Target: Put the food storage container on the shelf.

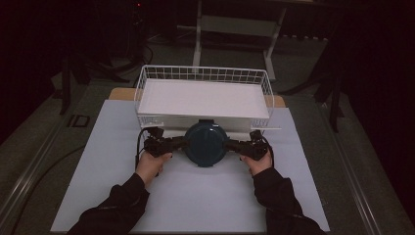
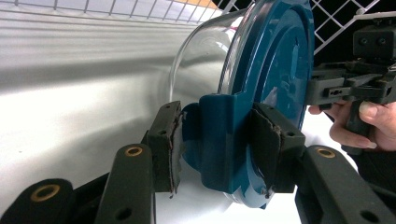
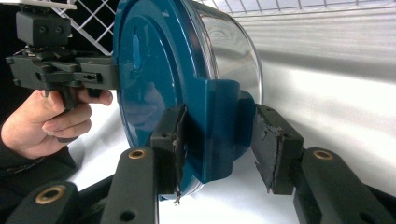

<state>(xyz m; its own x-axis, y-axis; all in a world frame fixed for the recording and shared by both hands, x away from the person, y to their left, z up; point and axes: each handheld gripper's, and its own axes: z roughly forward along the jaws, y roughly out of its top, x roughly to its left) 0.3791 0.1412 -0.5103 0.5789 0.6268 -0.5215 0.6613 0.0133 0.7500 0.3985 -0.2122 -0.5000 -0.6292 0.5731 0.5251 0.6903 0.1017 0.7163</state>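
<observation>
A round glass container with a dark teal lid (image 1: 205, 143) is in front of the wire basket, lid facing up. My left gripper (image 1: 180, 143) holds the lid's left clip tab (image 2: 224, 135), and my right gripper (image 1: 231, 144) holds the opposite tab (image 3: 219, 126). In the left gripper view my left gripper (image 2: 219, 149) has a pad on each side of the tab, with the clear glass wall (image 2: 201, 51) behind it. The right gripper view has my right gripper (image 3: 219, 149) shut on its tab the same way. I cannot tell whether the container rests on the table or hangs just above it.
A white wire basket (image 1: 142, 83) with a white board (image 1: 203, 98) inside stands directly behind the container. A white mat (image 1: 195, 196) covers the table toward the person. Dark floor, cables and a table frame (image 1: 235, 24) lie beyond.
</observation>
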